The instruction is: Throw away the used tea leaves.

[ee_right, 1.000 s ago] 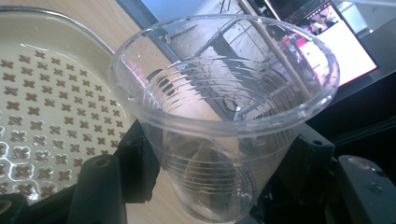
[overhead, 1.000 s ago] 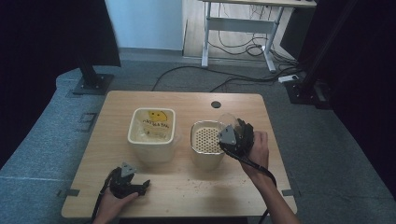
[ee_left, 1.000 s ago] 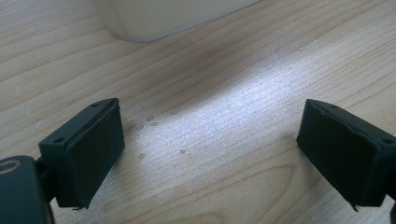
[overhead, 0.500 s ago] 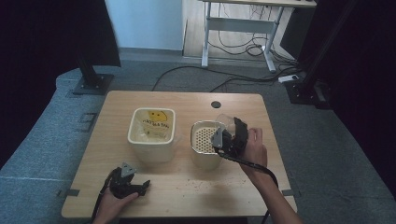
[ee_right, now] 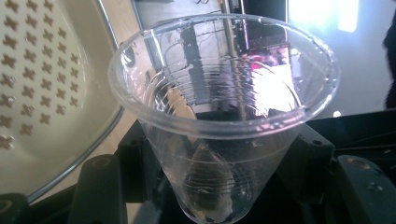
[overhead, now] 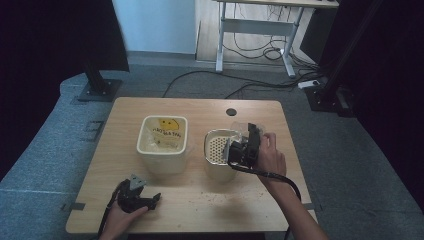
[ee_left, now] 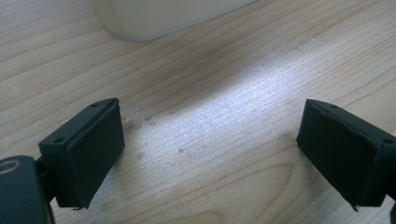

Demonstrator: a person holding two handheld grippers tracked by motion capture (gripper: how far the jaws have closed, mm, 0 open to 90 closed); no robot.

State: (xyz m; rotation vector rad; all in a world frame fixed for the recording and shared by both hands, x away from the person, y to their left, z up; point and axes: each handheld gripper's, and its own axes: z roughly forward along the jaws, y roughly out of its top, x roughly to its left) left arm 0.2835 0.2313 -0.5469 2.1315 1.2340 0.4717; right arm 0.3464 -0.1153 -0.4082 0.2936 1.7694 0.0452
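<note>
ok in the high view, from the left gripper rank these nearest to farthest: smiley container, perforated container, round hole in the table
Measured from the left gripper at the table's near left:
1. Smiley container, just beyond it, left of centre.
2. Perforated container, farther right, next to the right gripper, which holds a clear cup.
3. Round hole, near the table's far edge.

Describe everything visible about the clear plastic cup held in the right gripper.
The clear plastic cup is a thin, ribbed, tapered tumbler with a rolled rim, transparent enough to show the room through its wall. The right gripper clamps its lower body between black jaws. A small pale residue clings near its bottom. In the high view it is tipped on its side beside the cream bin with the perforated insert, its mouth at that bin's rim.
</note>
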